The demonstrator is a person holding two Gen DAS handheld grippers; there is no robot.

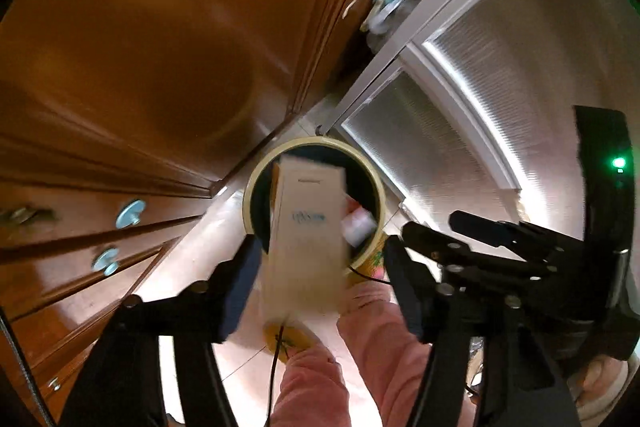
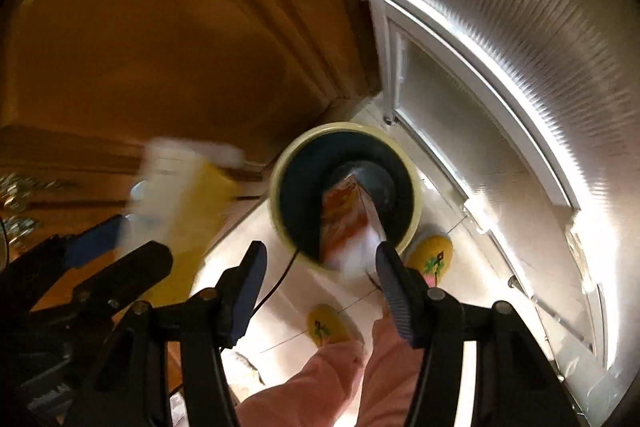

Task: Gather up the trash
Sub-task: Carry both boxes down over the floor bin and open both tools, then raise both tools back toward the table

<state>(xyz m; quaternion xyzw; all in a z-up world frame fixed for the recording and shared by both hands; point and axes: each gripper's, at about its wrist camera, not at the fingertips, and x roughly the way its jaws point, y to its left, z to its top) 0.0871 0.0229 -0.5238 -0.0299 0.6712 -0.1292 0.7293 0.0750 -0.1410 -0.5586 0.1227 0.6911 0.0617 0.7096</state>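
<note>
Brown wooden cabinet fronts [image 1: 132,39] with pale round knobs [image 1: 131,213] on one side, white-framed ribbed glass door [image 1: 492,99] on the other, pale tiled floor [image 2: 448,291] below. Round bin [image 1: 256,179] with a cream rim and dark inside, standing on the tiles in the corner between cabinets and door. Left gripper [image 1: 320,267] aimed steeply down over the bin, fingers spread apart, a tall cream carton [image 1: 306,227] with small bluish print between them, blurred, its top end over the bin mouth; gap visible on both sides, so released, not pinched. Right gripper [image 2: 320,267] likewise pointed down at the bin, fingers parted, an orange-and-white printed packet [image 2: 344,223], blurred, hanging over the bin's mouth near the right-hand finger; cannot tell whether touching that finger, no squeeze from both sides. Pink trouser legs [image 2: 320,379] and yellow slippers [image 2: 434,255] with a small palm design under both grippers, just beside the bin.
</note>
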